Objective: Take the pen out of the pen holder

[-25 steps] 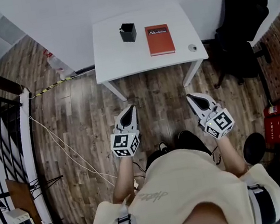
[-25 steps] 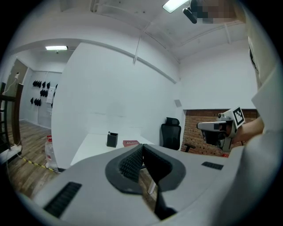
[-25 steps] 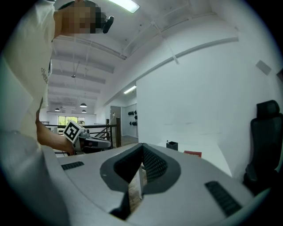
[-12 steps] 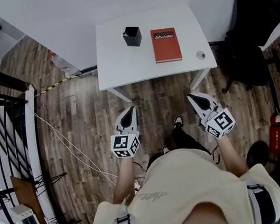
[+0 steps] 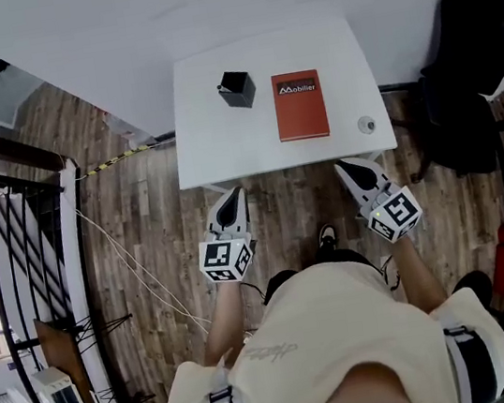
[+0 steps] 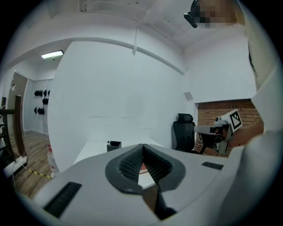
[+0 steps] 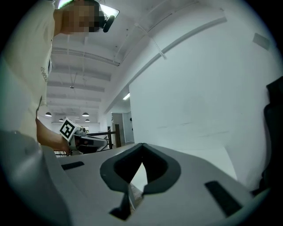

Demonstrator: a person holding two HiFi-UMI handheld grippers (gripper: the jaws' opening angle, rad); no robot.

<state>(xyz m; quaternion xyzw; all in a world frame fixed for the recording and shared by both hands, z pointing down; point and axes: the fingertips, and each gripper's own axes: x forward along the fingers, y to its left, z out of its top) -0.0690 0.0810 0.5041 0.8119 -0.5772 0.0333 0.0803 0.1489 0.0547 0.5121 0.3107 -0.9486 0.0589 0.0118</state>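
A black square pen holder (image 5: 236, 89) stands on the white table (image 5: 224, 143), at its far left part. It shows small in the left gripper view (image 6: 114, 145); a pen in it is too small to make out. My left gripper (image 5: 234, 193) hovers over the floor just short of the table's near edge, shut and empty, with its jaws meeting at the tip (image 6: 142, 146). My right gripper (image 5: 342, 167) sits level with it near the table's right leg, also shut with nothing between its jaws (image 7: 142, 145).
A red book (image 5: 299, 105) lies right of the holder, and a small round object (image 5: 367, 124) sits by the table's right corner. A black office chair (image 5: 468, 67) stands to the right. A black railing (image 5: 21, 242) and loose cables (image 5: 129, 263) lie on the left.
The person has stepped toward the table, so its near edge now lies right ahead of both grippers. Both grippers stay shut and level.
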